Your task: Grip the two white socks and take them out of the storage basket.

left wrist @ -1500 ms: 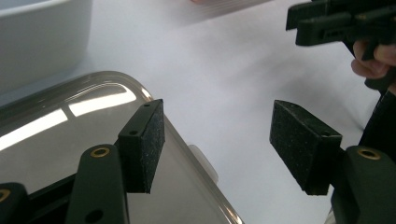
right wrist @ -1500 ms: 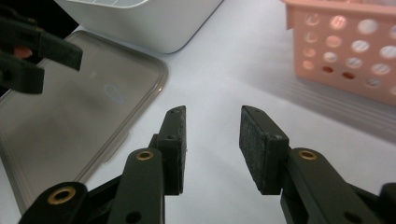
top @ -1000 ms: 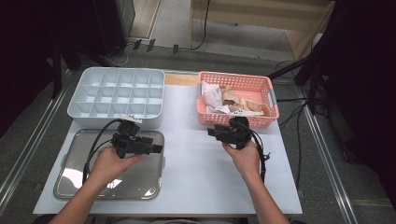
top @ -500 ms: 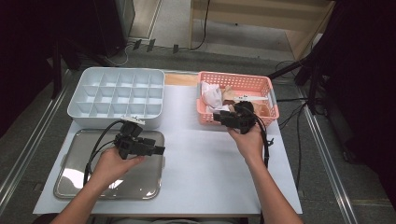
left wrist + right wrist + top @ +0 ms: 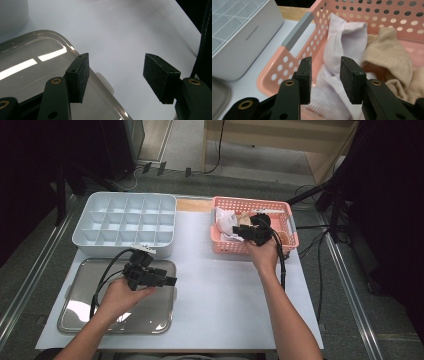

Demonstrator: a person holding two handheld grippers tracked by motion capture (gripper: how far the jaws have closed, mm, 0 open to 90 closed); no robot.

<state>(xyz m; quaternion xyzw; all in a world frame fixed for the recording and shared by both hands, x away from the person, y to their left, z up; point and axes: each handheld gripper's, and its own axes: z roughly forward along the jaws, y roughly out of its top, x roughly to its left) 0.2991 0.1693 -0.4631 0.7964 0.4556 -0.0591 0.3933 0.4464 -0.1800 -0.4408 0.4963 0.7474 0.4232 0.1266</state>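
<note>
Right gripper [image 5: 324, 75]: over the pink basket [image 5: 290, 215] at the worktop's far right edge, jaws partly apart and just closing, the white sock [image 5: 347, 47] beyond the pads, not gripped. Beige sock [image 5: 387, 55]: beside it in the basket. Left gripper [image 5: 120, 75]: above the steel tray [image 5: 75, 305] at the near left corner, jaws wide and empty.

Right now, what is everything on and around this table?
Divided organiser box: one, white, far left of the table.
Metal tray: one, silver, near left, in front of the box.
Perforated basket: one, pink, far right.
White sock: one, in the basket's left part.
Beige sock: one, beside the white one in the basket.
Table: one, white top.
Left tongs: black, open, above the tray's right edge, nothing between them.
Right tongs: black, over the white sock; jaws have just been closing, not yet pressing it.
</note>
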